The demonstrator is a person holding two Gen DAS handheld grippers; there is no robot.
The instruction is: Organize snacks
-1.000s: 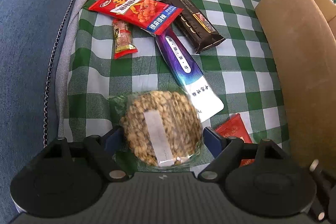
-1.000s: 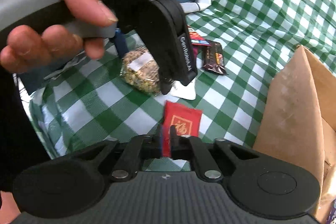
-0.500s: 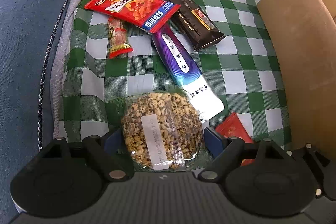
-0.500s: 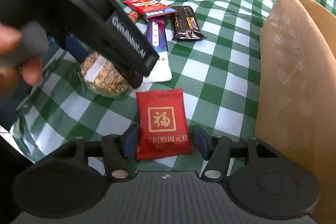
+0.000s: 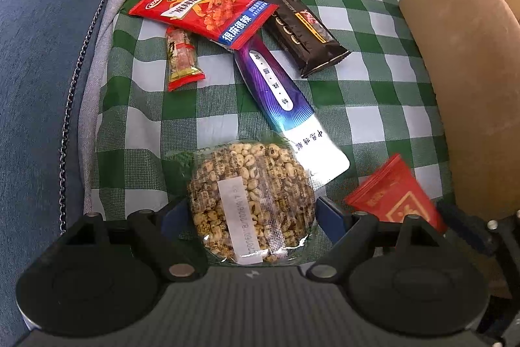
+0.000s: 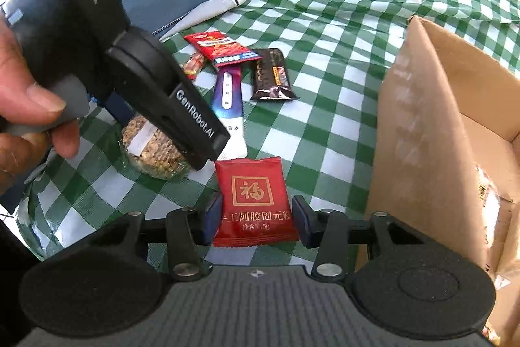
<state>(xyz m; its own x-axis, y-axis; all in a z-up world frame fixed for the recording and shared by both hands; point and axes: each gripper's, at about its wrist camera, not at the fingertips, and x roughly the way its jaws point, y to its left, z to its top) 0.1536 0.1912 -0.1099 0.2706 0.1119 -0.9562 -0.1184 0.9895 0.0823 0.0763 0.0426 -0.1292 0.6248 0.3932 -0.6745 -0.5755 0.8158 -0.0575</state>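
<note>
Green-checked cloth [image 5: 373, 126] partly hid beneath both spread grippers: left gripper [image 5: 252, 213] straddling a round clear-wrapped puffed-grain cake [image 5: 250, 200], right gripper [image 6: 256, 217], just closing slightly, around a red foil sachet [image 6: 255, 200], pads apart.

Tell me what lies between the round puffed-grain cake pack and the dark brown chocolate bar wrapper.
The long purple-and-white sachet lies between the round puffed-grain cake pack and the dark brown chocolate bar wrapper, on the green checked cloth. The left wrist view shows it best.

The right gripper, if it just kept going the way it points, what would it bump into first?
Most likely the red square packet lying between the right gripper's open fingers, then the checked cloth beneath it; depth is hard to judge.
</note>
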